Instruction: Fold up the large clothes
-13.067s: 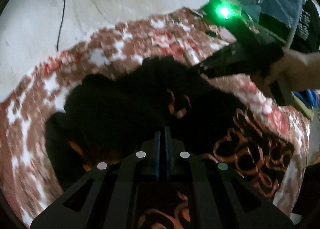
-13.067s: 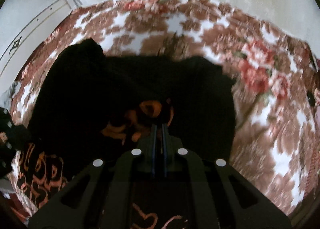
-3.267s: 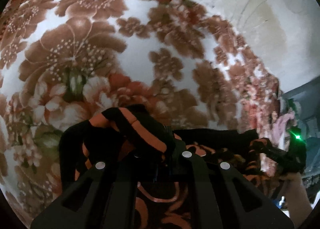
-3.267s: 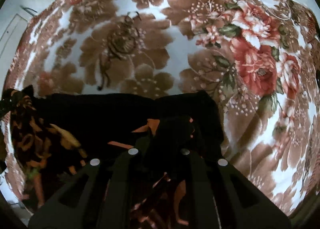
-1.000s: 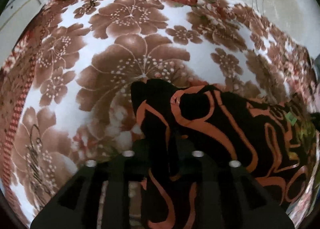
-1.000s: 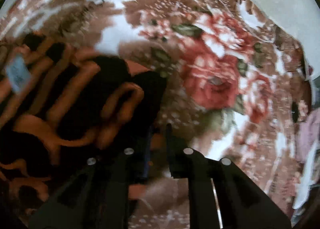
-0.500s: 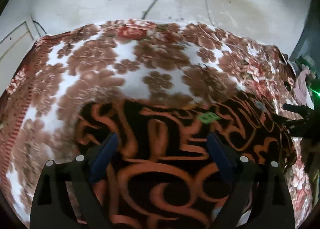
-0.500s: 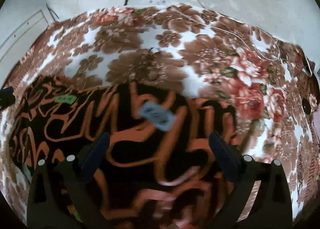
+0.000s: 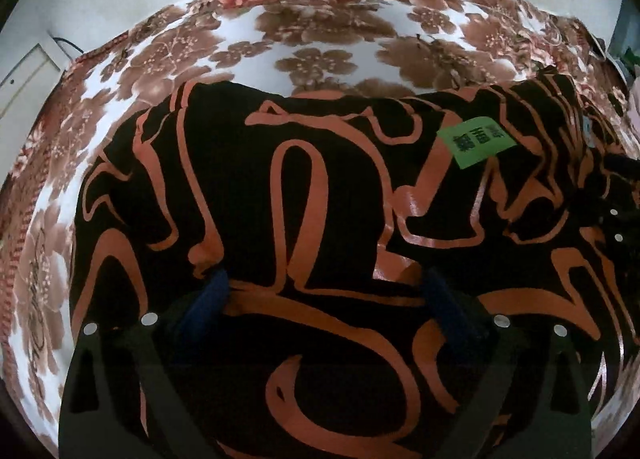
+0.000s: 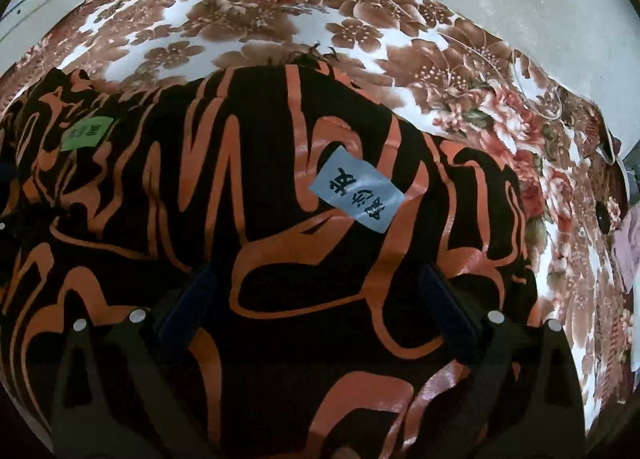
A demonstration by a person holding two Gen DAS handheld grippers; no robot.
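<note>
Black-and-orange garment point(image 9: 320, 187) spread flat on floral blanket point(image 9: 320, 31)

The garment point(image 9: 320, 187) is black with looping orange line shapes, glossy where light catches them. It carries a green label point(image 9: 476, 141) and a pale blue label point(image 10: 356, 195), both with black characters. The bedspread point(image 9: 320, 31) is white with brown blossoms; the right wrist view shows red roses and green leaves.
</note>
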